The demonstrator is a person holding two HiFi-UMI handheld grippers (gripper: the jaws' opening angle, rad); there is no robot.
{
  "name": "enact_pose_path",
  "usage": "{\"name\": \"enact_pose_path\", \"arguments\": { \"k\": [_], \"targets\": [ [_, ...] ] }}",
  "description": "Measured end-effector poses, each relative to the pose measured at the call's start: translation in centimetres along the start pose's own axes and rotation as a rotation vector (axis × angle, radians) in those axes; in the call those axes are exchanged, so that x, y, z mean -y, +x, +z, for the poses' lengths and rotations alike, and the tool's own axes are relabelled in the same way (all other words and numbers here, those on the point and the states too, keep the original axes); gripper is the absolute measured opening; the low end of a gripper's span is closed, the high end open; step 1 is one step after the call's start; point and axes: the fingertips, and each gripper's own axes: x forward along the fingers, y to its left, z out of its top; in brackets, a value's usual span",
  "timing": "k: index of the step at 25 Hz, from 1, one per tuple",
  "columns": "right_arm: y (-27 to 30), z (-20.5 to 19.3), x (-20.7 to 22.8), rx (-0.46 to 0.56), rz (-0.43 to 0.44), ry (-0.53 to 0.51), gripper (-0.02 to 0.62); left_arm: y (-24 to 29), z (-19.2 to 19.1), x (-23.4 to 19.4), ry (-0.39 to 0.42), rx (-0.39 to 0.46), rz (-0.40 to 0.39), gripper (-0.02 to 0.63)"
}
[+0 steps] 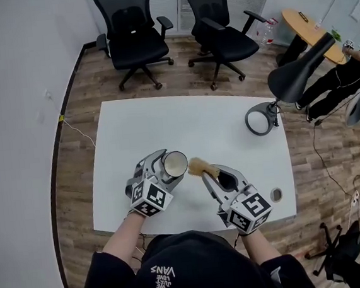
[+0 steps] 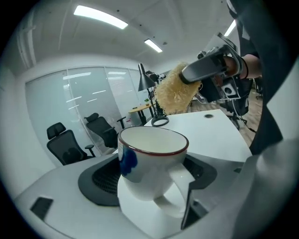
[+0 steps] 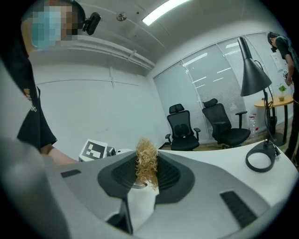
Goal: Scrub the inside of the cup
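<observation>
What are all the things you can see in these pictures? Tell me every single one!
cup: one, white with a dark red rim and a blue mark, in the left gripper's jaws
scrubber: one, tan and fuzzy, in the right gripper's jaws, beside the cup, not inside
table: one, white, middle
desk lamp: one, dark grey, table's far right corner
cable hole: one, grey-ringed, table's near right
office chairs: two, black, beyond the table
round table: one, tan, far right
left gripper: one, grey, shut on the cup
right gripper: one, grey, shut on the scrubber
</observation>
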Motion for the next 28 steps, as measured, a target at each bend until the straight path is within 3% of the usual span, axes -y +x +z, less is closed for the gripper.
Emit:
{"name": "enact_pose_path", "arguments": {
  "k": [8,16,23,28],
  "targets": [
    [1.8,0.3,-3.4,-0.002,0.105,-0.077,0.092,-2.7,1.7,0.5,0.183,-0.066,0.053,0.379],
    [2.6,-1.7,-4.7,-0.104,0.141,-0.150,0.092,-3.4,3.0,1.6,0.299,-0.087,0.076,0.379],
    [2.8,-1.6,-6.6,-0.118,0.204,-0.136,0.092,-3.4,2.9,2.3,0.318,-0.112,0.068,0.379],
    [2.9,-1.2,-4.7,-0.136,0.109,-0.170,0.092,-3.4,3.2,3.7,0.313,-0.092,0.059,0.379]
  ]
}}
